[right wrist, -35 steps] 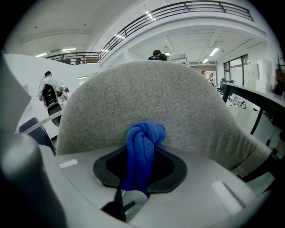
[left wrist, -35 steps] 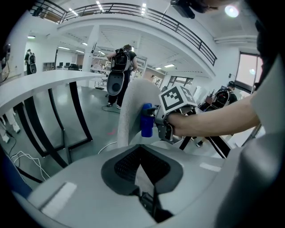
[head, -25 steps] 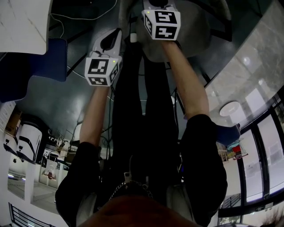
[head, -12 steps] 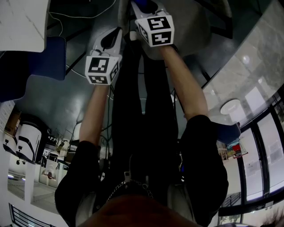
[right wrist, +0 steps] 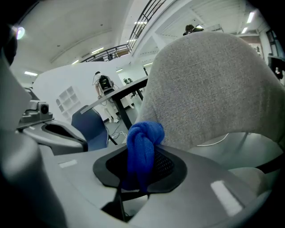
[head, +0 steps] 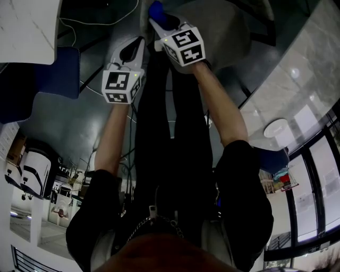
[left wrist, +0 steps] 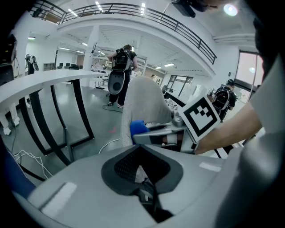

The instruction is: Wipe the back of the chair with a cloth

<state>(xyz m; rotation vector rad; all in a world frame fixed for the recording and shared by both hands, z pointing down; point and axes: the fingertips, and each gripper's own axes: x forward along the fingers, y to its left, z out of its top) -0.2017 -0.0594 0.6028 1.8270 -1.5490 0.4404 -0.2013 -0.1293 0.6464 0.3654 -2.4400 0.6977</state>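
The grey fabric chair back (right wrist: pixel 209 89) fills the right gripper view and rises just ahead of the jaws. My right gripper (right wrist: pixel 140 156) is shut on a knotted blue cloth (right wrist: pixel 142 142), whose knot presses against the back's lower left edge. In the head view the right gripper (head: pixel 161 22) reaches to the top, with the blue cloth (head: pixel 156 9) at the chair back (head: pixel 228 32). My left gripper (head: pixel 138 42) hangs beside it, shut and holding nothing. From the left gripper (left wrist: pixel 141 151) view, the right gripper (left wrist: pixel 156 136) and cloth (left wrist: pixel 137 128) touch the chair back (left wrist: pixel 142 100).
A white table (head: pixel 26 26) and a blue chair (head: pixel 58 69) stand at the left, with cables (head: pixel 101 18) on the floor. Black table legs (left wrist: pixel 58 124) stand left of the chair. People (left wrist: pixel 120 75) stand far behind. The chair's grey seat shell (right wrist: pixel 240 147) lies at the right.
My right gripper has slid to the left along the chair back with the cloth, its marker cube tilting. The left gripper has stayed in place.
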